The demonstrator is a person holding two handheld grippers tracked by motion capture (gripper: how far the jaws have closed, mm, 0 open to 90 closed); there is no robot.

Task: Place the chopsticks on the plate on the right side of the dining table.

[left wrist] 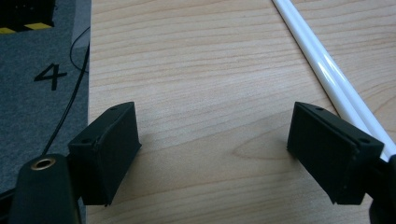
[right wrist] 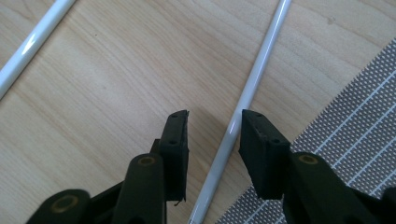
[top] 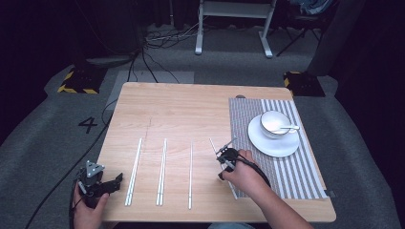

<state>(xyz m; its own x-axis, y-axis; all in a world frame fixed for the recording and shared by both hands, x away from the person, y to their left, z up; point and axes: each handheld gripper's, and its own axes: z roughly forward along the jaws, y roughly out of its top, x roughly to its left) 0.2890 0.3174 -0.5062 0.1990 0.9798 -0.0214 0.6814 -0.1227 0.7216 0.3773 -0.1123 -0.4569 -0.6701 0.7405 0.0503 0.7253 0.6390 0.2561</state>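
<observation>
Several white chopsticks lie lengthwise on the wooden table point(top: 181, 109): a pair point(top: 134, 171), a second pair point(top: 162, 171), a single one point(top: 190, 174) and one more point(top: 213, 144) beside the striped placemat point(top: 296, 176). My right gripper point(top: 224, 157) point(right wrist: 215, 116) straddles that last chopstick point(right wrist: 261, 60). The stick runs between the jaws close to the right one, with a gap to the left jaw, so it is not pinched. My left gripper point(top: 112, 183) point(left wrist: 212, 126) rests at the table's near left corner, wide open over bare wood, with the leftmost pair point(left wrist: 327, 70) just beside its right jaw.
On the placemat's far end sits a white saucer point(top: 267, 143) carrying a cup point(top: 274, 123) with a spoon point(top: 289, 128) in it. Another chopstick point(right wrist: 32, 44) crosses the upper left of the right gripper view. Grey carpet point(top: 43, 143) surrounds the table.
</observation>
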